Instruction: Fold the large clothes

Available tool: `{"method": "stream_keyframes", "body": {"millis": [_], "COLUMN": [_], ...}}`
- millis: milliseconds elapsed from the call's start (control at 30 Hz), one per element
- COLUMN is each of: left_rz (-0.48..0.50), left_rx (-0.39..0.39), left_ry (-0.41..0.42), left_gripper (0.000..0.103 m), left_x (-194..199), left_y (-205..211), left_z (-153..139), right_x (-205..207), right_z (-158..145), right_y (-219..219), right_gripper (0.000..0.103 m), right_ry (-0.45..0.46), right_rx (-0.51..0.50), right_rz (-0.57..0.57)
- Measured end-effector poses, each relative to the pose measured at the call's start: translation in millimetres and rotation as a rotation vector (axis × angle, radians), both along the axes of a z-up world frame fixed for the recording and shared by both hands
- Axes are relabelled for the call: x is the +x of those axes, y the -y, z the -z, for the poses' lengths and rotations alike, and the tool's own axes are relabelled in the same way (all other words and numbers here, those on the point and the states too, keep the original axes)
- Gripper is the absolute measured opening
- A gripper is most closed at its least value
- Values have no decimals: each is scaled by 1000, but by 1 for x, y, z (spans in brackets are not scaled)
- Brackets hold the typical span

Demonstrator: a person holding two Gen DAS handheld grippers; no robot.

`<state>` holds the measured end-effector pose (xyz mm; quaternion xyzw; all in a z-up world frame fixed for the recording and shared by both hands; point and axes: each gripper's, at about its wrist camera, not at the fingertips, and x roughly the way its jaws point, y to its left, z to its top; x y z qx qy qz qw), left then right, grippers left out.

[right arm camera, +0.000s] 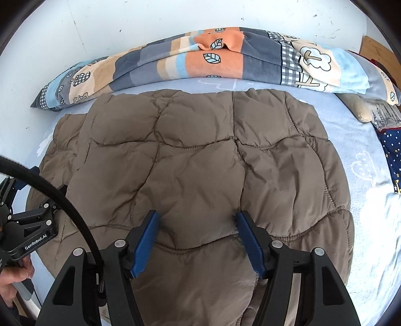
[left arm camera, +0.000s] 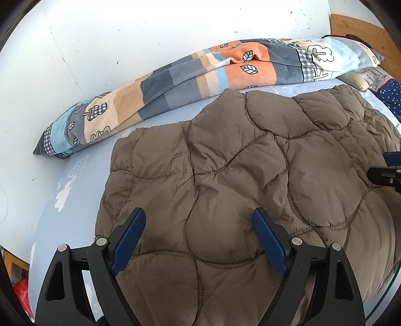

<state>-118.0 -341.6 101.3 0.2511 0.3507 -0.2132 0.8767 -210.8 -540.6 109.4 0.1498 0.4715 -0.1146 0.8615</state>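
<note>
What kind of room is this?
Most likely a bedroom. A brown quilted jacket lies spread on a bed with a light blue sheet, a rolled patchwork blanket runs along the white wall, and a wooden headboard shows at one end.

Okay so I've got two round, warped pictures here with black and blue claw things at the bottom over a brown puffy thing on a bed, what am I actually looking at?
Those claws are hand-held grippers; a person carries one in each hand. Each picture comes from a fisheye camera on one gripper, looking along its two fingers, hence the warping. One view shows the left gripper, the other the right gripper. Both are open and hold nothing; their blue fingers sit over a brown quilted jacket spread on a light blue bedsheet. A patchwork blanket lies rolled along the white wall. The job is folding the jacket.
</note>
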Motion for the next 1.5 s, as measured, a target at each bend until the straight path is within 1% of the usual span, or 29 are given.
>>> {"method": "stream_keyframes", "body": {"millis": [267,433,533,667,767,867,967,1133,1200,1333,1400,1500], "left_rz": [-1,-9,-18,-12,-11,-27,-58,-140,-177,-234,-239,-237], "left_rx": [-7,-23,-29,-18,-17,-21,-43,-62,-75,-94,-112,-107], "left_ry": [-20,-49,-52,-33,-34,-29,-37,-34,-50,-142,-181,-184], "left_gripper": [86,86,86,86,86,86,86,86,86,86,86,86], "left_x": [2,5,4,1,3,8,16,37,46,62,65,65], "left_y": [-2,-4,-6,-5,-7,-12,-22,-46,-57,-75,-77,-76], "left_z": [3,3,0,-4,-5,-8,-12,-19,-18,0,8,10], "right_x": [5,5,5,1,-3,-5,-7,-6,-8,-15,-17,-14], "right_z": [9,11,11,3,-3,-9,-17,-23,-24,-20,-12,6], "right_y": [-4,-2,-2,-2,1,0,-3,2,12,35,43,46], "right_gripper": [74,75,75,76,76,76,76,76,76,76,76,76], "right_ry": [-25,-31,-33,-20,-1,12,38,50,56,54,35,-6], "right_rx": [-22,-12,-11,-6,13,9,7,-10,0,45,81,131], "right_rz": [-14,-19,-19,-19,-9,-3,-9,2,25,94,122,121]}}
